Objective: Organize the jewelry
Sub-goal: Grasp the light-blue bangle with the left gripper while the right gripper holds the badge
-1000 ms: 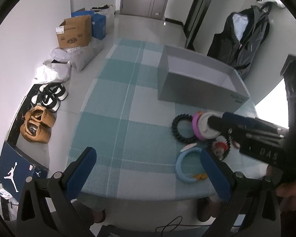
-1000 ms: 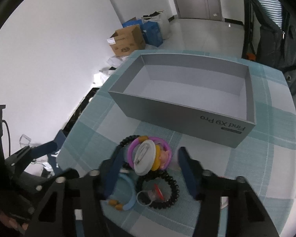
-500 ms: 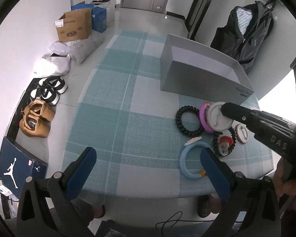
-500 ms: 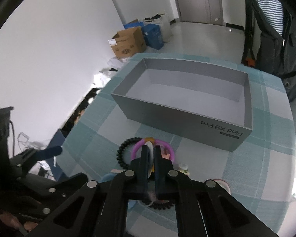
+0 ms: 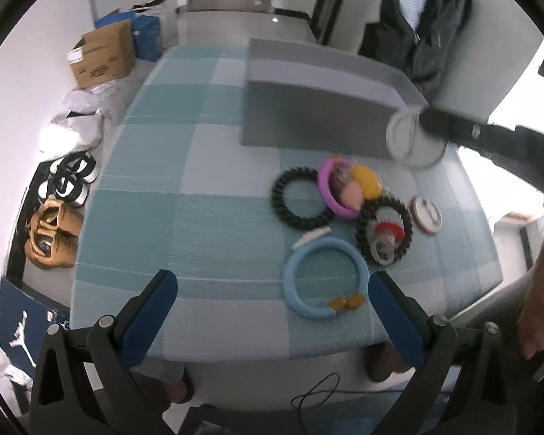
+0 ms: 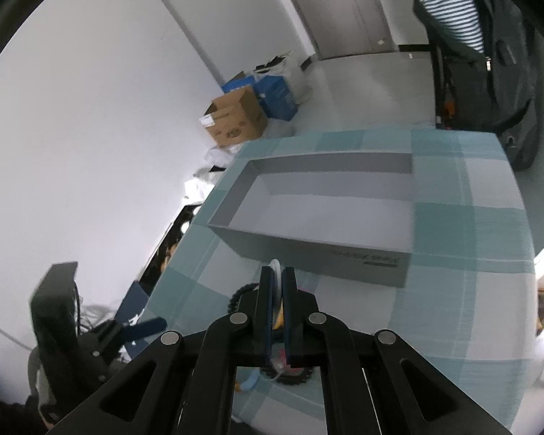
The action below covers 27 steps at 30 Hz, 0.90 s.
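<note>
My right gripper (image 6: 278, 272) is shut on a white round disc (image 5: 413, 141), held edge-on (image 6: 276, 270) in the air just in front of the near wall of the open grey box (image 6: 330, 214). The box also shows in the left wrist view (image 5: 315, 123). On the checked cloth lie a black beaded ring (image 5: 299, 201), a purple ring with pink and yellow pieces (image 5: 339, 188), a second black ring with a red piece (image 5: 384, 233), a light blue bangle (image 5: 326, 277) and a red-rimmed disc (image 5: 427, 214). My left gripper (image 5: 272, 304) is open and empty, at the table's near edge.
The table (image 5: 185, 166) has a teal checked cloth. On the floor to the left are shoes (image 5: 54, 232), bags and a cardboard box (image 5: 103, 58). A dark jacket (image 6: 478, 58) hangs beyond the table's far end.
My right gripper closed on the white disc, lifted it off the purple ring and carried it toward the grey box. The left gripper stayed open.
</note>
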Each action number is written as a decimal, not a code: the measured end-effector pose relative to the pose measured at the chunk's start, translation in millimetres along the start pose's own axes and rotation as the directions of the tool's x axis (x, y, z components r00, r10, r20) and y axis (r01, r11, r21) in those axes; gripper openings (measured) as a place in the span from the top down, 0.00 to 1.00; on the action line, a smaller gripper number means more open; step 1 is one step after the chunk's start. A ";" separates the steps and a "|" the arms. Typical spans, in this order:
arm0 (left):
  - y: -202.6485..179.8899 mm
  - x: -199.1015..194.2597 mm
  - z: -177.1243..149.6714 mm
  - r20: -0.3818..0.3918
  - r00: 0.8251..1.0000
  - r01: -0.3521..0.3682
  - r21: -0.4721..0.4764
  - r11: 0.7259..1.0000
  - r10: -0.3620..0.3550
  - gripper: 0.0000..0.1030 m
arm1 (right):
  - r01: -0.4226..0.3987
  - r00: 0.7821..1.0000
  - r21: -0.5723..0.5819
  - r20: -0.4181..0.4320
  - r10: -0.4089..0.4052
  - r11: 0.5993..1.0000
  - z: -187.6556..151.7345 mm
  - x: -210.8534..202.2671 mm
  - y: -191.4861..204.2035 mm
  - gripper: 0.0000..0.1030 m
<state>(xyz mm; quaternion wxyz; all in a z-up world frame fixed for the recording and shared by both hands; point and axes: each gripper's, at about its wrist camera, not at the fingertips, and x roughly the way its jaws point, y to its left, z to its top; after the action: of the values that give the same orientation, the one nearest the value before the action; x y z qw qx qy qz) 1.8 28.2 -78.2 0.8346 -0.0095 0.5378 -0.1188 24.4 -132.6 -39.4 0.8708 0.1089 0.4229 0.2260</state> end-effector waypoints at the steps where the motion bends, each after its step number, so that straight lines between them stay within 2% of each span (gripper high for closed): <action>1: -3.4 -0.1 -0.2 -0.001 1.000 -0.009 0.014 1.000 0.009 0.01 | -0.005 1.000 0.006 0.001 0.005 1.000 0.8 -2.1 -2.2 0.96; 4: -13.0 2.4 -1.0 -0.001 1.000 -0.029 0.064 0.998 0.029 0.01 | -0.001 1.000 0.012 0.011 0.000 1.000 0.7 -6.4 -5.5 0.96; 10: -23.1 11.6 -1.7 -0.035 0.997 -0.059 0.103 0.993 0.063 0.02 | -0.001 1.000 0.025 0.026 0.000 1.000 -0.4 -15.6 -10.3 0.96; 12: -24.7 13.5 -2.6 -0.047 0.997 -0.058 0.113 0.992 0.064 0.09 | -0.001 1.000 0.024 0.032 0.001 1.000 -2.0 -20.3 -12.4 0.96; 14: -30.0 14.4 -2.7 -0.046 0.995 -0.078 0.130 0.988 0.085 0.10 | -0.002 0.999 0.027 0.038 0.001 1.000 -1.8 -23.4 -13.2 0.96; 17: -28.3 10.6 -2.0 -0.042 0.996 -0.075 0.122 0.990 0.081 0.19 | -0.005 0.999 0.035 0.046 0.004 0.999 -3.4 -27.7 -16.9 0.96; 19: -30.4 9.4 -1.8 -0.038 0.996 -0.070 0.128 0.989 0.076 0.28 | -0.006 0.999 0.038 0.048 0.004 0.999 -4.1 -29.5 -17.7 0.96; 20: -35.9 9.7 -2.0 -0.033 0.997 -0.067 0.133 0.989 0.072 0.39 | -0.009 0.999 0.038 0.048 0.007 0.999 -4.4 -30.2 -17.6 0.96; 21: -38.6 7.7 -2.0 -0.028 0.997 -0.062 0.141 0.988 0.066 0.45 | -0.008 0.999 0.037 0.050 0.006 0.999 -3.5 -29.6 -17.6 0.96; 24: -37.4 6.4 -2.6 -0.032 0.998 -0.049 0.130 0.990 0.054 0.45 | -0.009 0.998 0.032 0.055 0.007 0.999 -3.3 -30.9 -16.9 0.96; 27: -29.8 5.7 1.2 -0.041 0.999 -0.013 0.081 0.997 0.016 0.45 | -0.012 0.998 0.045 0.057 0.009 0.999 -3.2 -30.6 -18.7 0.96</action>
<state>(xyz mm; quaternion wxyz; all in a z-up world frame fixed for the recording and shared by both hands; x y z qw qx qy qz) -0.4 -2.1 -78.5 0.8237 0.0306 0.5499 -0.1346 11.0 -163.8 -27.5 0.8785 0.1371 0.4026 0.2176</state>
